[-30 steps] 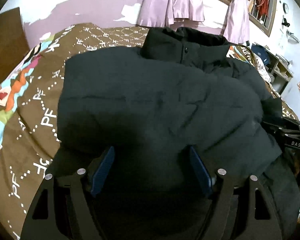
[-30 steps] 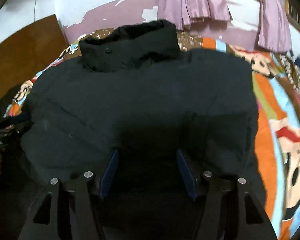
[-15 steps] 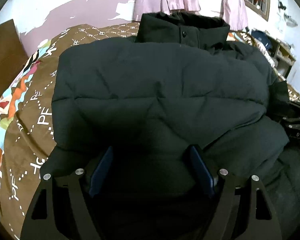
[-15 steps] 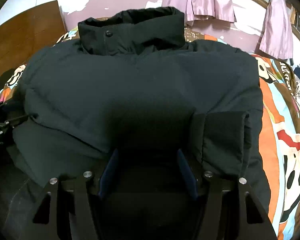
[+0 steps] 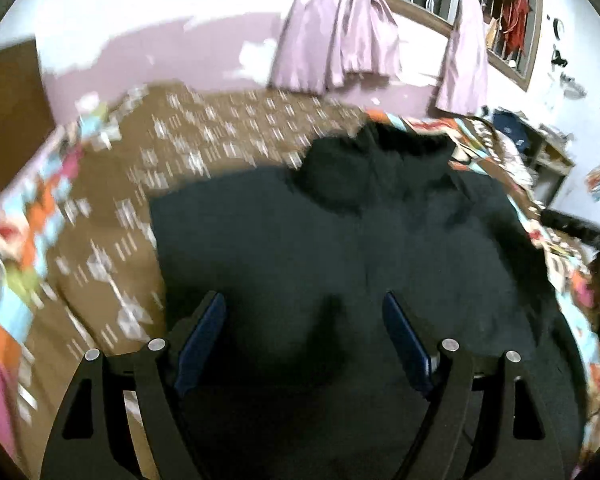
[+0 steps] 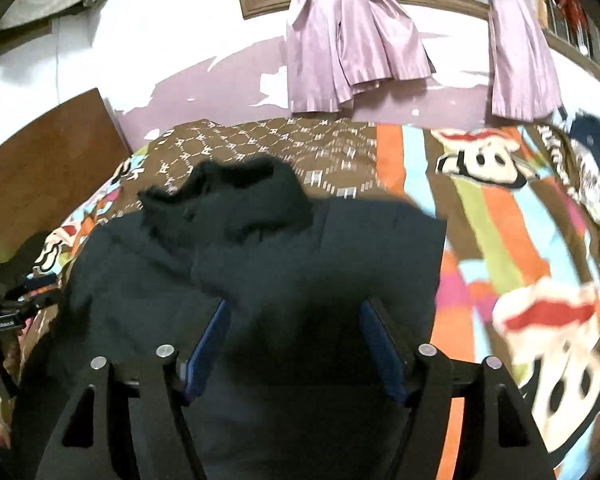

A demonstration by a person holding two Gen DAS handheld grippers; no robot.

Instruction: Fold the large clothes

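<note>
A black puffer jacket lies spread on the bed, its stand-up collar at the far end. My left gripper hovers open above the jacket's near part, and its blue pads touch no cloth. In the right wrist view the same jacket shows with its collar towards the left. My right gripper hangs over the jacket's near edge. Its jaws are opening and nothing is pinched between them. Both views are blurred by motion.
The bed cover is brown with white marks and bright cartoon stripes. A wooden headboard stands at the left. Pink curtains hang on the far wall. Cluttered shelves stand to the right of the bed.
Both grippers have lifted up and back from the jacket, which now looks smaller and lies lower. The right jaws stand wider than before. More wall and window shows.
</note>
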